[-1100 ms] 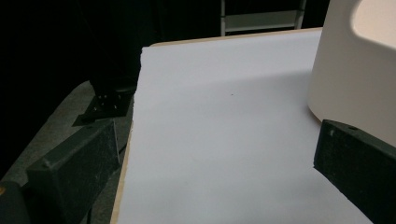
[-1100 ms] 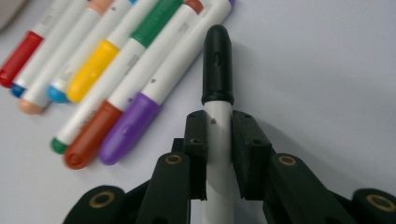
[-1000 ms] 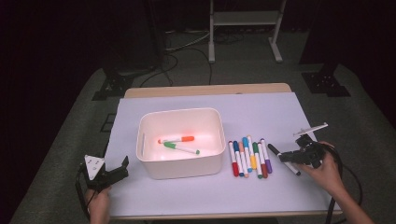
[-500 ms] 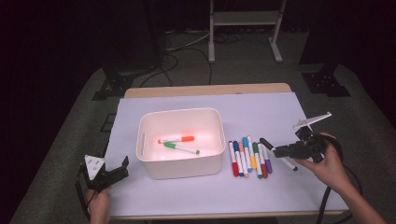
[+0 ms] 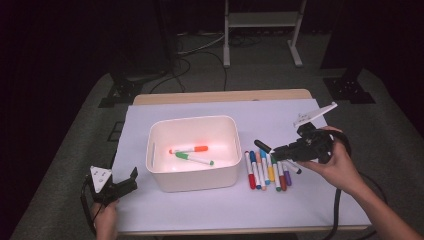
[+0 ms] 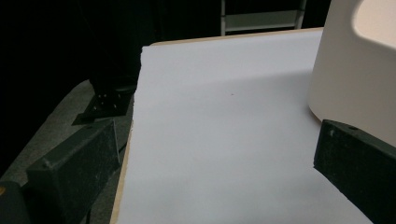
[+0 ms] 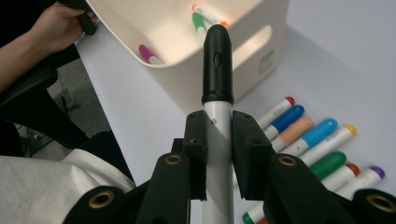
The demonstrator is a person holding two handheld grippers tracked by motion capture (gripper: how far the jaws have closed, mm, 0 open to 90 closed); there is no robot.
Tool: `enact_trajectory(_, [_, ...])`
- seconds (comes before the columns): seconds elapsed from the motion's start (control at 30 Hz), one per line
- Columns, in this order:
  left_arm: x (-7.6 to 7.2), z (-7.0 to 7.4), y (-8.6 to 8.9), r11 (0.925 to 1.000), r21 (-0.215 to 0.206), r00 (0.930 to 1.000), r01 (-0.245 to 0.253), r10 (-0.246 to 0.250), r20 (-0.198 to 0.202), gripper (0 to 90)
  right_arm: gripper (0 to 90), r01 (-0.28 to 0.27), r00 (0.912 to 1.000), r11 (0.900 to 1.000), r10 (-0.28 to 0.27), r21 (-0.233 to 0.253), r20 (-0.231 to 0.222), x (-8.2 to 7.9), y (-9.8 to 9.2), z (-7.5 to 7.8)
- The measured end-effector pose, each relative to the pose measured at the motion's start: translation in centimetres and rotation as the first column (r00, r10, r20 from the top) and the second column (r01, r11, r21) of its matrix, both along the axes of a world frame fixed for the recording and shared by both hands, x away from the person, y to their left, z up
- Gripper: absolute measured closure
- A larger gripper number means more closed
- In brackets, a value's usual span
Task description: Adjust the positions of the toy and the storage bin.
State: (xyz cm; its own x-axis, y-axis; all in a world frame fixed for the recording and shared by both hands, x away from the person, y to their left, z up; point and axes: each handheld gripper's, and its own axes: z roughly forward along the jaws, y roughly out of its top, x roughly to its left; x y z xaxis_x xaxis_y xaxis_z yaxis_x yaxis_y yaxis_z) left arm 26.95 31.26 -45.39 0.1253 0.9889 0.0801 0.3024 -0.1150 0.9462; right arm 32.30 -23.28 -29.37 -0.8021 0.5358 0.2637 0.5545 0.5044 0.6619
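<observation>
A white bin (image 5: 192,178) stands mid-table with an orange marker (image 5: 189,149) and a green marker (image 5: 194,159) lying inside. My right gripper (image 5: 279,150) is shut on a black-capped marker (image 5: 261,145), held in the air over a row of coloured markers (image 5: 267,171) just right of the bin. In the right gripper view the black-capped marker (image 7: 217,65) sticks out past my right gripper (image 7: 218,135) and points at the bin (image 7: 247,51), where a pink marker (image 7: 148,53) also lies. My left gripper (image 5: 128,183) rests open at the front left corner, and the left gripper (image 6: 219,154) has nothing between its jaws.
A white sheet (image 5: 280,120) covers the wooden table. The bin's wall (image 6: 355,70) rises close on the right of the left gripper view, and the table's left edge (image 6: 128,140) is near. A metal stand (image 5: 262,20) is on the floor behind.
My right gripper has risen and moved left toward the bin, carrying the black-capped marker over the marker row. The left gripper has not moved.
</observation>
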Motion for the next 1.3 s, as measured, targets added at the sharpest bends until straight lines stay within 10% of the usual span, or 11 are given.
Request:
enact_trajectory(0.5, [0.0, 0.0, 0.0, 1.0000, 0.001, 1.0000, 0.001, -0.001, -0.001, 0.0, 75.7, -0.153, 0.9878, 0.988, 0.154, -0.013, 0.027, 0.2, 5.9, 3.2])
enact_trajectory(1.3, [0.0, 0.0, 0.0, 1.0000, -0.005, 1.0000, 0.001, -0.001, 0.003, 0.0, 75.7, -0.294, 0.9537, 0.955, 0.296, -0.033, 0.055, 1.6, 12.6, 4.2])
